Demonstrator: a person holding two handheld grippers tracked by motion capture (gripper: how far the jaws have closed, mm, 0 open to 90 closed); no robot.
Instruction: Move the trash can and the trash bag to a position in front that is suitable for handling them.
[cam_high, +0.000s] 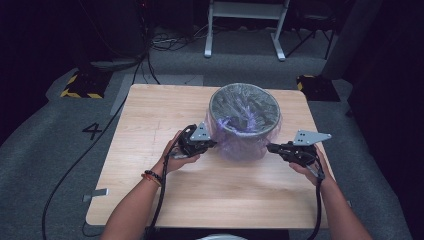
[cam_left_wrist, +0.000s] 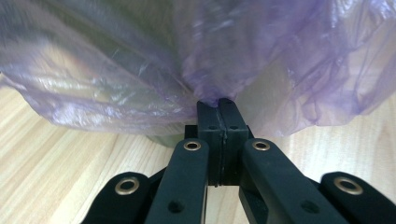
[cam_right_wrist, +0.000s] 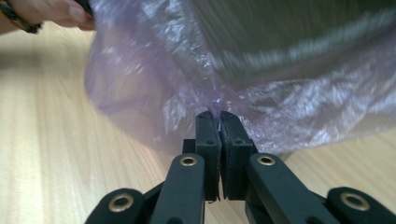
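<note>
on the wooden table (cam_high: 150, 200): one bin (cam_high: 244, 102), one purple bag (cam_high: 240, 145), two tools pinching it

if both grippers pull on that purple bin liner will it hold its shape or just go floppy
Probably floppy: the purple bin liner is thin, see-through, crinkled film draped over the bin. It bunches where the left gripper and right gripper pinch it, so it likely stretches or tears if yanked.

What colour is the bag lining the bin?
The bag is a sheer pale purple, see-through over the grey bin; the left gripper view shows it best.
</note>
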